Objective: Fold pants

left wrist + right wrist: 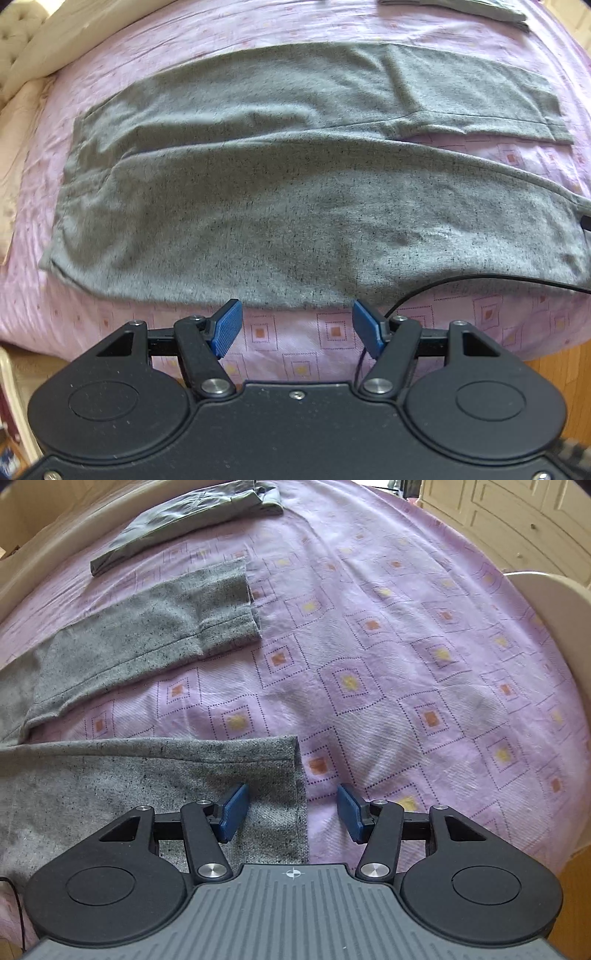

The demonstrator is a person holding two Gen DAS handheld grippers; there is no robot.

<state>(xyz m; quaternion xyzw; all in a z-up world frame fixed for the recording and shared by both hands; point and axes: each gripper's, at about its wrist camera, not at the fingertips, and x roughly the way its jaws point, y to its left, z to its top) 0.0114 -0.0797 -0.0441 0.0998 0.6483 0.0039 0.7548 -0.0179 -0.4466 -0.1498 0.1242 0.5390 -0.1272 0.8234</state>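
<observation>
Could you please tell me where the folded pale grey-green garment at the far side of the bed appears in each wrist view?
Left wrist view: the folded pale grey-green garment sits at the top edge, right of centre, mostly cut off.
Right wrist view: it lies at upper left, beyond the far trouser leg.
Shared landmark: the speckled grey pants on the lilac patterned bedsheet.

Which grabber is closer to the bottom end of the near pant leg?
Right. The right gripper hangs right over the near leg's hem, jaws open. The left gripper sits by the pants' near edge further up, jaws open, with that hem out of its view.
</observation>
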